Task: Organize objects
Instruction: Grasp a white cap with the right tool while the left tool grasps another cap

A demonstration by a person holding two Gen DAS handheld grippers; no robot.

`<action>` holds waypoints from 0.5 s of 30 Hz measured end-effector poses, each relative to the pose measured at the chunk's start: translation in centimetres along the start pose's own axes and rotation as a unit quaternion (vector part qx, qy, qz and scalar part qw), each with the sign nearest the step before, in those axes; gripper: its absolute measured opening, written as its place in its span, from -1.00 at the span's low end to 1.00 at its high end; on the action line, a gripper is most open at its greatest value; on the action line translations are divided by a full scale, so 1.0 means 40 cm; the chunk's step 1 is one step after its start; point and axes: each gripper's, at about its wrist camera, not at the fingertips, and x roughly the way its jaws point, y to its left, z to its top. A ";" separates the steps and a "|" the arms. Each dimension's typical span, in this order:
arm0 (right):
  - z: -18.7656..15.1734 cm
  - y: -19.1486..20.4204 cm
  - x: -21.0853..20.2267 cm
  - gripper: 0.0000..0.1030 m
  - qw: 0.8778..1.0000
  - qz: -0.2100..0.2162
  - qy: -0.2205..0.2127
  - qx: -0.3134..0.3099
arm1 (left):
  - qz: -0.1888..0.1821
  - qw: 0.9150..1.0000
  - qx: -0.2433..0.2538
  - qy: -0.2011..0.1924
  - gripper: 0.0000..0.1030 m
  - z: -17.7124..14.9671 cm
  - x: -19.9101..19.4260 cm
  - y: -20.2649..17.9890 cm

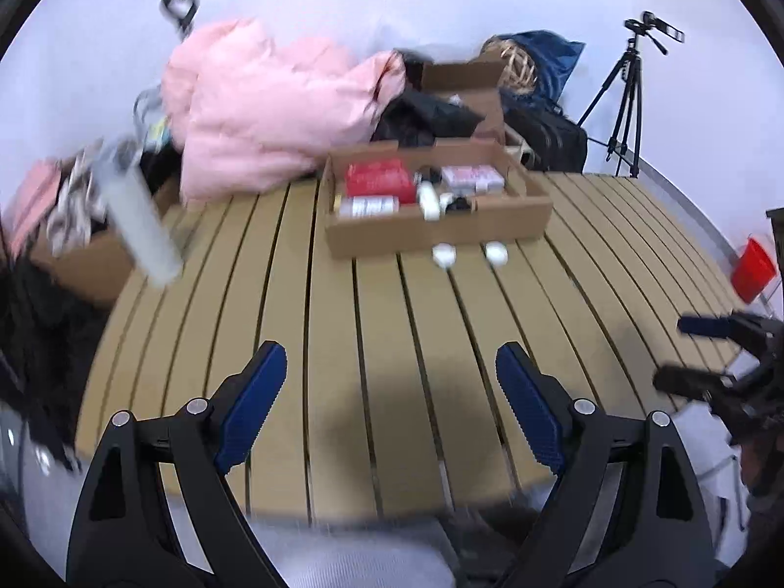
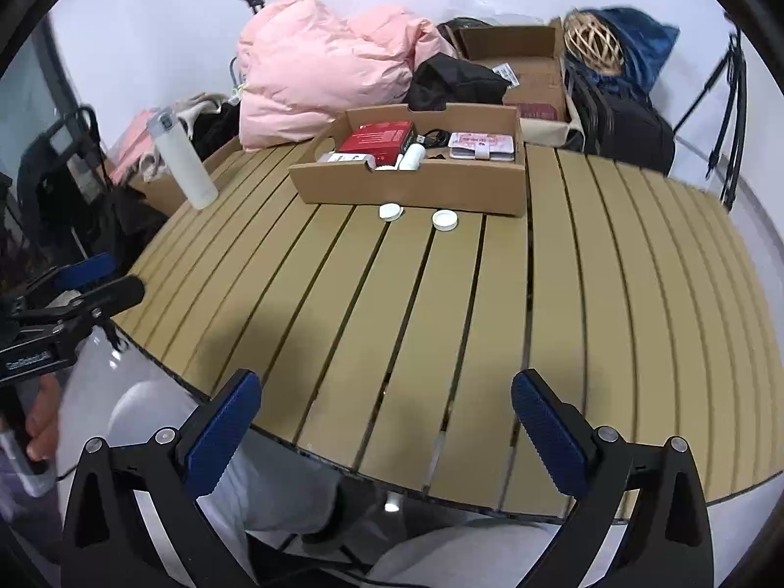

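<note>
A shallow cardboard tray (image 2: 411,186) (image 1: 441,232) stands at the far side of the slatted table (image 2: 441,318). It holds a red box (image 2: 377,136), a pink-patterned wallet (image 2: 482,145), a white bottle (image 2: 411,154) and a black cable. Two white round lids (image 2: 390,211) (image 2: 445,219) lie on the table just in front of the tray; they also show in the left wrist view (image 1: 443,254) (image 1: 496,251). My left gripper (image 1: 392,382) and right gripper (image 2: 387,406) are both open and empty, hovering over the near table edge.
A white flask (image 2: 181,161) stands at the table's left edge. A pink padded jacket (image 2: 323,68), black bags, another cardboard box (image 2: 529,63) and a wicker helmet (image 2: 593,44) pile up behind the tray. A tripod (image 1: 632,93) and a red cup (image 1: 752,264) are at the right.
</note>
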 end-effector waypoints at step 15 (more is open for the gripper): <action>0.246 -0.109 0.422 0.24 1.000 -0.007 -0.023 -0.010 | -0.084 0.985 0.136 0.068 0.14 0.124 0.574 -0.111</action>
